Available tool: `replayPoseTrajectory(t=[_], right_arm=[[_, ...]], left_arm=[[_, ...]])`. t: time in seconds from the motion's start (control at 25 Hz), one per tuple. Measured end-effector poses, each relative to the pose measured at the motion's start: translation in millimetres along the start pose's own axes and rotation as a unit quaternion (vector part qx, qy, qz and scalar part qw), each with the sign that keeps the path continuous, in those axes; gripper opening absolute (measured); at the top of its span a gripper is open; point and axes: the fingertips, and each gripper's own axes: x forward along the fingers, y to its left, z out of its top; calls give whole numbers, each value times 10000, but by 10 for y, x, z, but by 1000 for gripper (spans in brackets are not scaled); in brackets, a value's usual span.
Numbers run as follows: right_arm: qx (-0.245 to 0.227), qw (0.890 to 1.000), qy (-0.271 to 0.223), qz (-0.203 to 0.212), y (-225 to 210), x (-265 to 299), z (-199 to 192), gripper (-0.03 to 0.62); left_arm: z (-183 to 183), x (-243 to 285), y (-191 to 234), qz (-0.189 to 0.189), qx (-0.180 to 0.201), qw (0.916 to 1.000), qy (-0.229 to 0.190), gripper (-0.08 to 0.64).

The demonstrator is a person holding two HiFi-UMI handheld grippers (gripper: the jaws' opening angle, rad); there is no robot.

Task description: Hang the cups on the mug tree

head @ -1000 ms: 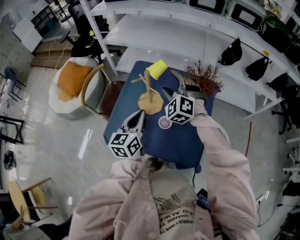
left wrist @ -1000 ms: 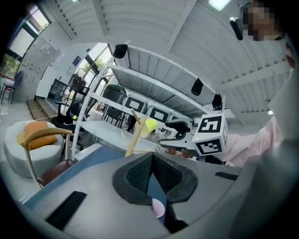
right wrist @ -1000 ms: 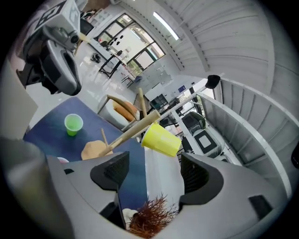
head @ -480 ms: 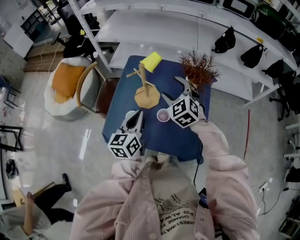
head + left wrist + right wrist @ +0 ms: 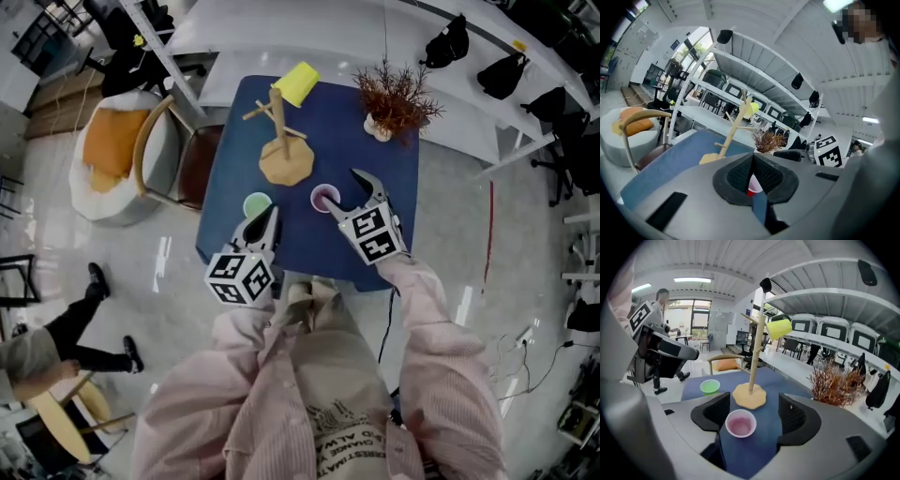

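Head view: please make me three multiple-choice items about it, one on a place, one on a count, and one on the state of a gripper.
1. Where is the yellow cup?
A. on the floor
B. hung on the mug tree
C. on a shelf

2. How many cups stand on the table?
A. none
B. two
C. four

3. How do the jaws of the right gripper stand?
A. apart, holding nothing
B. shut on the yellow cup
C. shut on the tree's stem

Answers:
1 B: the cup hangs on an upper peg of the tree.
2 B: only the green cup and the pink cup stand on the blue top.
3 A: the right gripper view shows both pads wide apart, with the pink cup just ahead and not gripped.
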Motion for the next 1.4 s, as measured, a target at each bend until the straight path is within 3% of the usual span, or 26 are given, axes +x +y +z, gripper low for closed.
replayPoseTrajectory(t=[0.4, 0.76, 1.04, 1.4], right_arm=[[1046, 9944, -119, -110, 246, 79, -479, 311], [1536, 9881, -3, -79, 386, 225, -880, 311], [1581, 9874, 105, -33, 362, 503, -1131, 311], [1249, 9921, -40, 140, 413, 763, -1154, 310]], left_arm=[[-468, 15, -28, -252, -106, 9985, 469, -2], [-764, 32, 65, -184, -246, 9973, 666, -2], [-1008, 111, 126, -31, -376, 9964, 764, -2], [-1201, 225, 230, 206, -537, 9959, 692, -2]])
